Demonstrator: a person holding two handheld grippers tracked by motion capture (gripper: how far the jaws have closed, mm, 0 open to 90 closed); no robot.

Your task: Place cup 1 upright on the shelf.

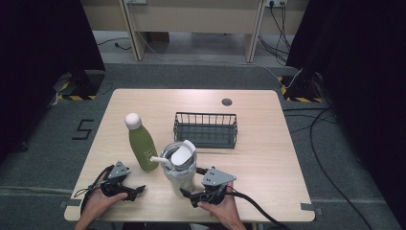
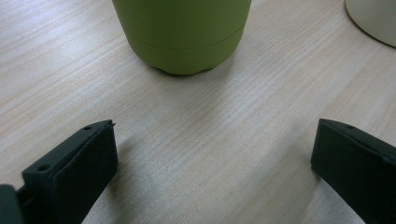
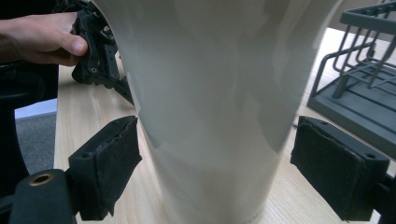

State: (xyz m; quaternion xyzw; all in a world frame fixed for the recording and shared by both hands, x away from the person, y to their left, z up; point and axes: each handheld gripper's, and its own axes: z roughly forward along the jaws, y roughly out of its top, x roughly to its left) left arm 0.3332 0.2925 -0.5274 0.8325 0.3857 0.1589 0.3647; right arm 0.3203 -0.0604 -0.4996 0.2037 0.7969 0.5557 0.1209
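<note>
- The right tongs point(image 1: 190, 190) sit spread wide around the base of a cream tumbler point(image 1: 179, 167), one jaw on each side, neither pad visibly touching it.
- To grip well, I judge they should close evenly and low on the wall, keeping the tumbler upright.
- The left tongs point(image 1: 135, 191) rest released on the table point(image 1: 268, 158), a green bottle point(image 1: 141, 143) standing just ahead of them.
- The tumbler carries a lid and straw; its contents are hidden.
- Beyond the right tongs, a dark wire basket point(image 1: 206, 130) stands empty.
</note>
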